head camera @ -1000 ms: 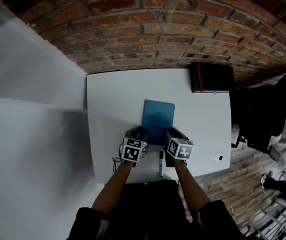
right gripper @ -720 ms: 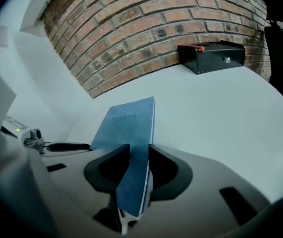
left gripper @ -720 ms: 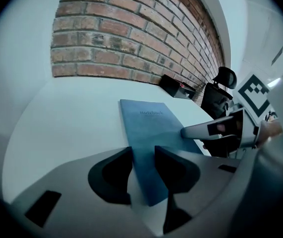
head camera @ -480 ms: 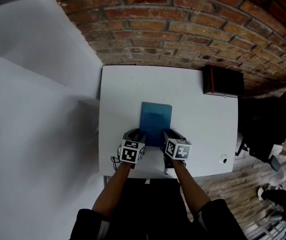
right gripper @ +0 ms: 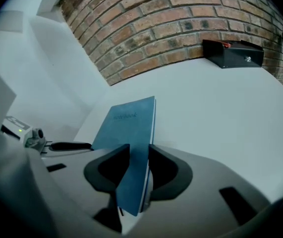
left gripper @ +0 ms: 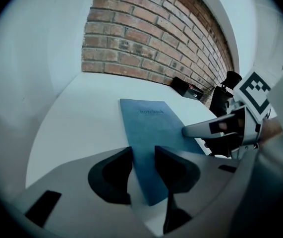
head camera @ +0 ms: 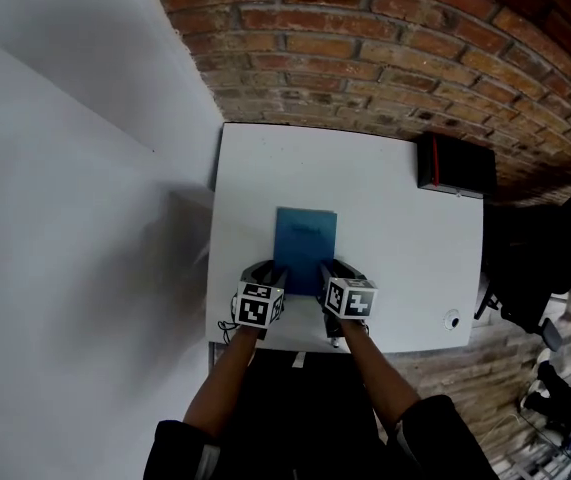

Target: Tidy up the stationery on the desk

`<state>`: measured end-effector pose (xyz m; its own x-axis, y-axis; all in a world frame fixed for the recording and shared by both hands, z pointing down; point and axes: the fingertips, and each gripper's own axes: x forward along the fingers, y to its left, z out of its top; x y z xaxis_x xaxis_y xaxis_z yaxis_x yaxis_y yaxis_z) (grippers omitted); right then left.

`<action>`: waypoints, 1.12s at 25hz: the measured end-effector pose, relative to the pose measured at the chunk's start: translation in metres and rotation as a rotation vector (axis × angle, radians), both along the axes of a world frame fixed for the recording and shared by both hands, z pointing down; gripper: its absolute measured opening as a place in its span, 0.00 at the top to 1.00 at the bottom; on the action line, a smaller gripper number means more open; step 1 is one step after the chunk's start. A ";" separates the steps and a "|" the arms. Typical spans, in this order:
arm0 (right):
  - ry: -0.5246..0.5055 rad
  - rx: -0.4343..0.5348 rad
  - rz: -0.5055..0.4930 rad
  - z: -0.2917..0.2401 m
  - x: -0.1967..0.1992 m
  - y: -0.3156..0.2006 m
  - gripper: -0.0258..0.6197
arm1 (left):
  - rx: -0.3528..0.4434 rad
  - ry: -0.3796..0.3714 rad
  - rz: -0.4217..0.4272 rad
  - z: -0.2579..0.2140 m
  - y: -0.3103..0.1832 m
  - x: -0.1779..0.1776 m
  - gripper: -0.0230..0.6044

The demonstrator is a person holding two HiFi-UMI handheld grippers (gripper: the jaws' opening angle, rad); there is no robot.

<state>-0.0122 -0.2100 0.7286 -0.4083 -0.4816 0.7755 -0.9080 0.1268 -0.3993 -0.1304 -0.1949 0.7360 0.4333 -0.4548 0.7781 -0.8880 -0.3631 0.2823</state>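
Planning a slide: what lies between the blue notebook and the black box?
Nothing: only bare white desk separates the blue notebook from the black rectangular box, shown in the head view.

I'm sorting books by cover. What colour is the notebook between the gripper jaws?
The notebook is plain teal-blue, clearest in the right gripper view.

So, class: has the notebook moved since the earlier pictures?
Yes. The notebook has slid left across the desk, farther from the black box.
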 end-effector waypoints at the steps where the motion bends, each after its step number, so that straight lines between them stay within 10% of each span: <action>1: 0.001 -0.002 -0.006 0.001 -0.002 0.001 0.75 | 0.000 0.001 -0.004 0.000 0.002 -0.002 0.72; 28: 0.022 0.064 -0.003 -0.015 -0.012 0.006 0.75 | 0.084 -0.017 0.002 -0.020 0.012 -0.017 0.72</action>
